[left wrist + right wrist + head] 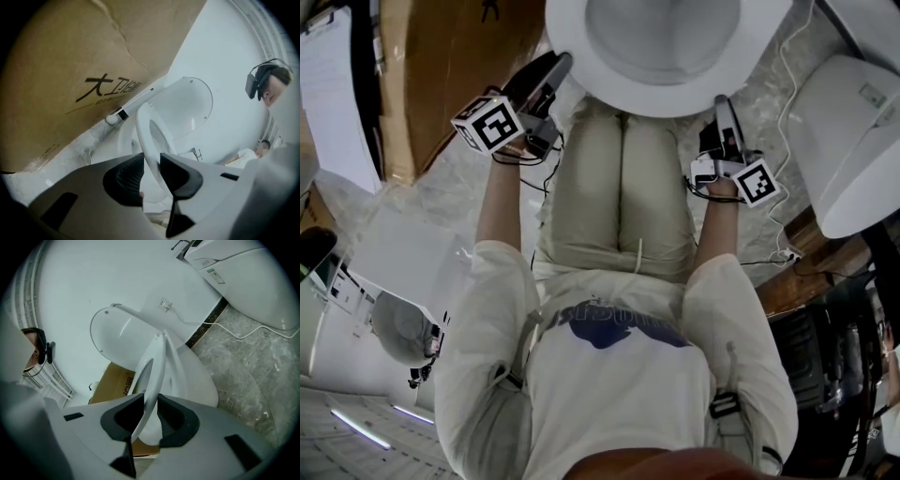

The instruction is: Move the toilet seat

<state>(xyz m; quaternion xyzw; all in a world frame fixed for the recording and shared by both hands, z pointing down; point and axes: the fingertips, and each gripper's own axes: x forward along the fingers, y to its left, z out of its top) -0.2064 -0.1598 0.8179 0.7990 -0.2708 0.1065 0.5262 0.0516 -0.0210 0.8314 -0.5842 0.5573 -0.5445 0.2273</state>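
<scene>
A person's white shirt [619,403] fills the bottom of the head view, with pale trousers [619,187] running up the middle of the frame to the toilet at the top edge.

The toilet seat [157,362] stands tilted up off the bowl [197,380], partway between the bowl and the raised lid [110,331] behind it. In the head view it sits at top centre, and a gripper reaches in to its rim from each side.

The left gripper [151,157] is closed on the seat's rim: in the left gripper view the white edge fills the gap between the two dark pads at lower centre. The right gripper [151,399] is clamped on the opposite side of the rim, and the seat's thin edge runs up between its pads in the right gripper view.

A brown cardboard box [84,70] with dark print stands beside the toilet and takes up the upper left of the left gripper view. Grey marbled floor [243,376] lies at the right of the right gripper view, crossed by a white cable [243,335]. Another white toilet [253,277] shows at the upper right there.
</scene>
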